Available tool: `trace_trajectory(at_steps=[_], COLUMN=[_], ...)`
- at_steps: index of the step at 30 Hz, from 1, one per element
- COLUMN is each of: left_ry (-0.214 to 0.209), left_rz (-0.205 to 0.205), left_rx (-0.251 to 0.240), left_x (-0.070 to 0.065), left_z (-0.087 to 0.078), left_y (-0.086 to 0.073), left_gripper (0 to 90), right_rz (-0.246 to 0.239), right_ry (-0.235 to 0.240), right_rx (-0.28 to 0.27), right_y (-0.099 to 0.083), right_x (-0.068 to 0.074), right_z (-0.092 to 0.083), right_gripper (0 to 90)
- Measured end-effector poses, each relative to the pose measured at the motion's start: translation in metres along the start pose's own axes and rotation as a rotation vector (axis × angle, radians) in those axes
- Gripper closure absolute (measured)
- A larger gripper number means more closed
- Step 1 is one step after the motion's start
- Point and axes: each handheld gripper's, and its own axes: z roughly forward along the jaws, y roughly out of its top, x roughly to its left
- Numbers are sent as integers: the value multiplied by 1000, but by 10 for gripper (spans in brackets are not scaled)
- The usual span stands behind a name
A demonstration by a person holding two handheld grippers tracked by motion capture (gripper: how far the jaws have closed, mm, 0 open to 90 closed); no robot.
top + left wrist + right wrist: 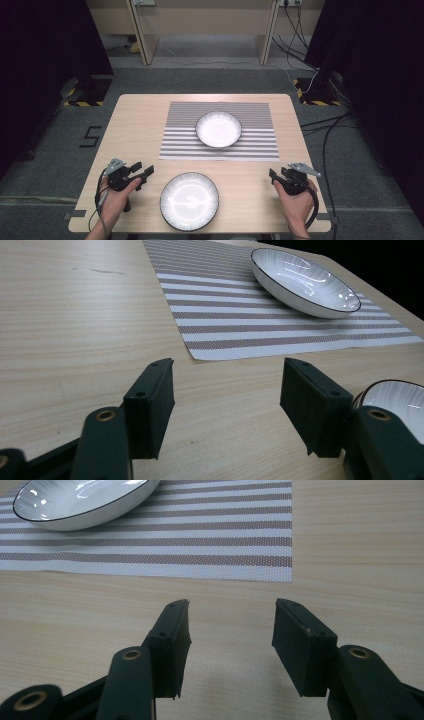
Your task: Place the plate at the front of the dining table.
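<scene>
While both our left gripper (141,173) and right gripper (275,176) rest spread and empty on the bench (135,125), the near plate (189,201) sits between them, seemingly bound for the striped placemat (250,142).

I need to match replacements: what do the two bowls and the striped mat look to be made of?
Near bowl and far bowl: probably glazed ceramic, white and glossy with sharp light reflections and a thin dark rim line. Striped mat: seemingly woven vinyl or fabric, matte, with a fine mesh weave visible in the right gripper view.
</scene>
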Motion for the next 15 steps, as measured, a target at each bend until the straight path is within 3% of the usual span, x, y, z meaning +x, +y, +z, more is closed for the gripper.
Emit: trace_trajectory(at_steps=[15], left_ry=[8], left_rz=[-9], left_rx=[-24], left_x=[0], left_z=[-2], left_y=[-11], left_gripper=[377], right_rz=[14], right_ry=[11], right_rx=[-44], right_y=[-7], right_x=[0], right_z=[-1], right_gripper=[465])
